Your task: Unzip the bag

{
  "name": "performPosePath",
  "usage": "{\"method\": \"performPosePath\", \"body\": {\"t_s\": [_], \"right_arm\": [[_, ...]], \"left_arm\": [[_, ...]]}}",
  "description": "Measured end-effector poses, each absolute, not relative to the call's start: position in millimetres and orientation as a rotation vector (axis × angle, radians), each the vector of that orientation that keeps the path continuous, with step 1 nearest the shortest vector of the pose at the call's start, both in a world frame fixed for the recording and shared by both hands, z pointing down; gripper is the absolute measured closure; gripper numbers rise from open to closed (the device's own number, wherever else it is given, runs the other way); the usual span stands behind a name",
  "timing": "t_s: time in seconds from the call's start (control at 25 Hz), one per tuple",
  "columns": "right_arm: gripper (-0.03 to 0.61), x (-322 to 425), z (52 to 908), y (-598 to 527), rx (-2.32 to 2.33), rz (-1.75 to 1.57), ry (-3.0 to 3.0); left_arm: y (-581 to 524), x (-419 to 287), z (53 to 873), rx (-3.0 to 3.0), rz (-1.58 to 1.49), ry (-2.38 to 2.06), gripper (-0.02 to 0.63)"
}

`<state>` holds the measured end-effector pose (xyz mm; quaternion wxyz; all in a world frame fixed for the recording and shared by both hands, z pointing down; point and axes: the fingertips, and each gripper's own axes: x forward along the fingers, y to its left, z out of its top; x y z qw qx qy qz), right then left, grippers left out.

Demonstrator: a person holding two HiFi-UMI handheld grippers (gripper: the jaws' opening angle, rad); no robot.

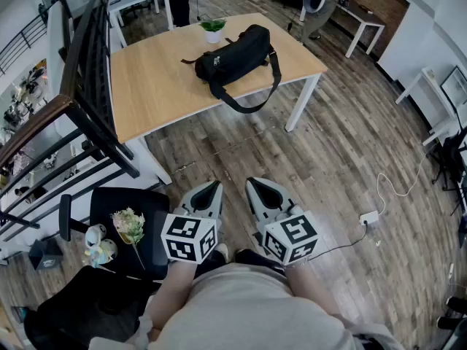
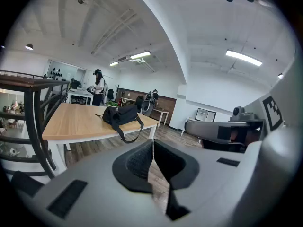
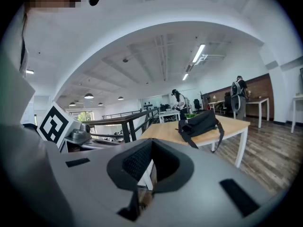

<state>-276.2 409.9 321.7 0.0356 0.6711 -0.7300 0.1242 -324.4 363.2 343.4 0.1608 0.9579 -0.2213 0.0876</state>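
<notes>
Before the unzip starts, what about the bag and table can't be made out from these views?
Zip of the black fabric shoulder bag: too small and distant in every view; open or closed, and its pull's position, cannot be told.
Bag's far side: head view, hidden by its own body.
Light wooden table, left edge: head view, covered by the dark metal railing.

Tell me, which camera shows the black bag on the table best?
The head view: it looks down on the whole black bag, its strap hanging over the edge of the table. The left gripper view shows the black bag side-on and small; the right gripper view shows it side-on, slightly larger.
</notes>
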Motion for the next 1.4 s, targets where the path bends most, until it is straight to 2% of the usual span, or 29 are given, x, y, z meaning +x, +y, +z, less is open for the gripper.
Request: {"method": "performPosePath", "body": {"t_s": [1.0,1.08,1.24,1.4], "right_arm": [[0.574,-289.2,338.8,401.1,2.157,0.446,-2.199],[0.525,-292.6,345.2,402.4,2.156,0.465,-2.187],[0.523,-292.4,350.6,399.5,2.155,0.480,-2.152],[0.511,-285.3,355.5,386.9,2.146,0.497,-2.140]], "left_arm": [[340.4,-347.3,357.7,2.719,0.263,-0.567,0.590],[339.3,-351.2,363.4,2.711,0.278,-0.559,0.589],[335.0,-353.2,371.1,2.690,0.292,-0.549,0.586],[323.6,-346.8,379.9,2.675,0.307,-0.549,0.509]]}}
